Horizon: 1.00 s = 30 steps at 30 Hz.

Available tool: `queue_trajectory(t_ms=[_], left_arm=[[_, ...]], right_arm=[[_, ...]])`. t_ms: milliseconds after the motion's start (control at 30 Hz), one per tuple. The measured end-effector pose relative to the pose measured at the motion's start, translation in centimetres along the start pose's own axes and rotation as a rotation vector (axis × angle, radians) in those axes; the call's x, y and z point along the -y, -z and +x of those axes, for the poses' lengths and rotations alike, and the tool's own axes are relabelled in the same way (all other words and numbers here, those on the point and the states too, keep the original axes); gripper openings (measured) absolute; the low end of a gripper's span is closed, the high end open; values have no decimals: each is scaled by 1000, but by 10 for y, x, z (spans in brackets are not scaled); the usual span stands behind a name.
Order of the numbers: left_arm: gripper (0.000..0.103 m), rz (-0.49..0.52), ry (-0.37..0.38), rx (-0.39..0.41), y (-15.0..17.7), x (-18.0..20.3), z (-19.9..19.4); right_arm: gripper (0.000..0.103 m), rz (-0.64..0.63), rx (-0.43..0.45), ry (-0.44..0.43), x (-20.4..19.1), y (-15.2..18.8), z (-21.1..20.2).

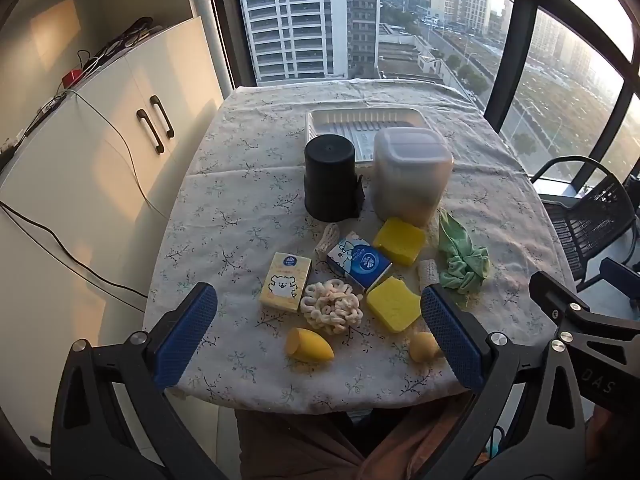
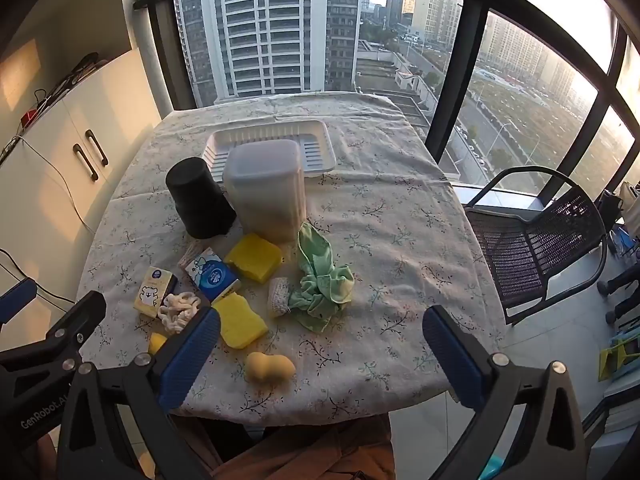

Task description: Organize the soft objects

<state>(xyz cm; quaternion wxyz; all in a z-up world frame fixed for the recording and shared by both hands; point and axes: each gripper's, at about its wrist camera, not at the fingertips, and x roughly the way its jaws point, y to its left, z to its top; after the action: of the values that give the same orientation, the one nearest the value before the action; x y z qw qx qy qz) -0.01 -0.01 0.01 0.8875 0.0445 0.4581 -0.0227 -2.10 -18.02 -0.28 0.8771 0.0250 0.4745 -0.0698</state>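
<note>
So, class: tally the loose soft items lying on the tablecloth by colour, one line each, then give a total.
Yellow: 4, namely sponge, sponge, wedge, peanut-shaped sponge
Green: 1, cloth
Cream/white: 3, looped scrubber, loofah piece, string bundle
Total: 8

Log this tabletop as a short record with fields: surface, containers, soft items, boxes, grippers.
surface: table under a floral tablecloth
containers: white tray at the far side; black cylinder and lidded translucent tub in front of it
soft items: two yellow sponges, green cloth, cream knotted rope piece, yellow egg-shaped sponge, pale gourd-shaped sponge
boxes: yellow bear pack, blue-white pack
grippers: left gripper open, empty; right gripper open, empty
</note>
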Motion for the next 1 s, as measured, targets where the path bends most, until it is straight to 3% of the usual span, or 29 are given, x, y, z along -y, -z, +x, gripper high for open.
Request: queue_trajectory(t_ms=[1000], left_arm=[[103,-1,4,-1,0,0,1]], right_arm=[[103,-8,-13,1,-4,0,2]])
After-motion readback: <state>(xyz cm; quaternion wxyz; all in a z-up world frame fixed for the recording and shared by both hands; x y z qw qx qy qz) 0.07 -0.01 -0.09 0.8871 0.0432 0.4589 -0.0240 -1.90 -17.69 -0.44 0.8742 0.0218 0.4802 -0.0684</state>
